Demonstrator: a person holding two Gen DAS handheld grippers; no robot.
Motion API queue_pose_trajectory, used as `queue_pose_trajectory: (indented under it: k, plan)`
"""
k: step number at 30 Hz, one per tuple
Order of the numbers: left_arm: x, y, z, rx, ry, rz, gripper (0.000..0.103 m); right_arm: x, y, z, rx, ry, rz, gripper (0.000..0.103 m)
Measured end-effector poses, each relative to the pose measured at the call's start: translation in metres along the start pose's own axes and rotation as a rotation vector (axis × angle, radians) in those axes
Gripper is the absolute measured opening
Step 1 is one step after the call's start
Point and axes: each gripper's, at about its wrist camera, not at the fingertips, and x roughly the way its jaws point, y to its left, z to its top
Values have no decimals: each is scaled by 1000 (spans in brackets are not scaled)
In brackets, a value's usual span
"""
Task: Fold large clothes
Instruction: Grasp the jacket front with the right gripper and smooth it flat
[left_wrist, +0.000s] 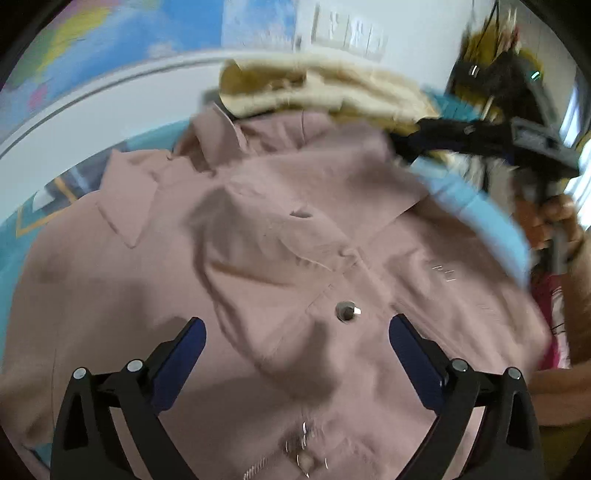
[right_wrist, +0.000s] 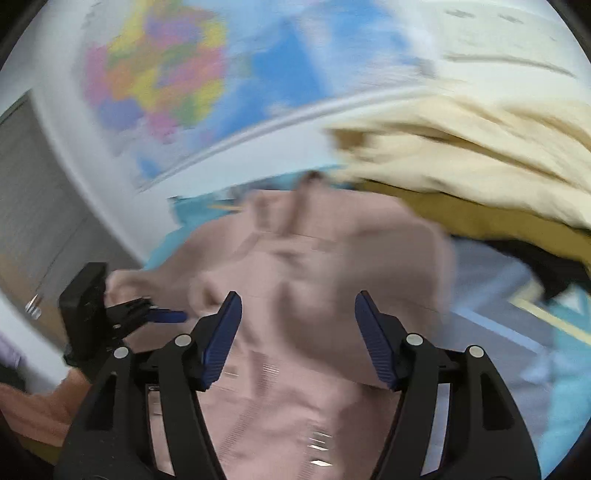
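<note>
- The left gripper (left_wrist: 295, 332) stands wide open, holding nothing; the pink jacket (left_wrist: 258, 229) spreads beneath and ahead of its jaws, a metal snap (left_wrist: 347, 310) between the fingertips.
- The right gripper (right_wrist: 297, 314) is spread open and empty; the jacket lies under and beyond its jaws.
- A cream garment (right_wrist: 480, 147) is heaped past the jacket.

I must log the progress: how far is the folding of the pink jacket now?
Early. Done: the pink jacket lies spread on the blue surface, but it is wrinkled and unfolded. In hand: nothing; the left gripper and right gripper are over it, both open. Left: every fold. The cream garments lie piled behind.
</note>
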Motion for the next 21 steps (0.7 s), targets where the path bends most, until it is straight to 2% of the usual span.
queue_pose_trajectory:
  k: [1,2,3,4,5,6,7,8,10,13,14,15,16,17,18,19,20,21]
  plan:
    - [11,-2,4,3,27,30,92,2,-10,-5,22,9,-13,64]
    - [22,-2,9,0,58,35,81,5,-18,-11,37,17,-25,64]
    - [30,1,12,-16,75,17,77,9,-22,-12,42,22,-33,64]
    - [31,4,13,-26,70,4,60,12,-24,-17,46,27,-39,64]
    - [28,6,15,-35,58,-17,23,16,-29,-21,58,34,-29,64]
    - [25,13,18,-55,65,-40,9,16,-35,-24,62,38,-23,64]
    - [20,22,19,-94,64,-62,4,17,-39,-25,63,40,-29,64]
    - [13,30,20,-128,47,-83,3,17,-43,-26,67,42,-27,64]
    - [-6,47,20,-164,0,-60,3,20,-53,-27,99,48,2,63]
    - [-40,89,19,-297,-64,-40,4,21,-60,-25,122,47,21,59]
    - [-50,106,17,-346,-74,-8,6,19,-63,-26,129,47,23,59]
    - [-56,116,16,-373,-71,63,8,20,-65,-26,130,49,23,57]
    - [-61,122,15,-379,-67,143,13,21,-66,-26,132,52,17,54]
    - [-63,126,13,-380,-63,174,32,20,-68,-26,136,52,13,53]
    - [-65,128,11,-386,-53,188,46,20,-70,-26,144,51,15,53]
    - [-67,127,9,-385,-52,185,65,19,-71,-26,150,47,20,53]
    - [-67,119,6,-351,-53,159,72,19,-72,-25,156,41,18,54]
    - [-66,111,3,-307,-47,148,75,18,-74,-22,169,29,14,61]
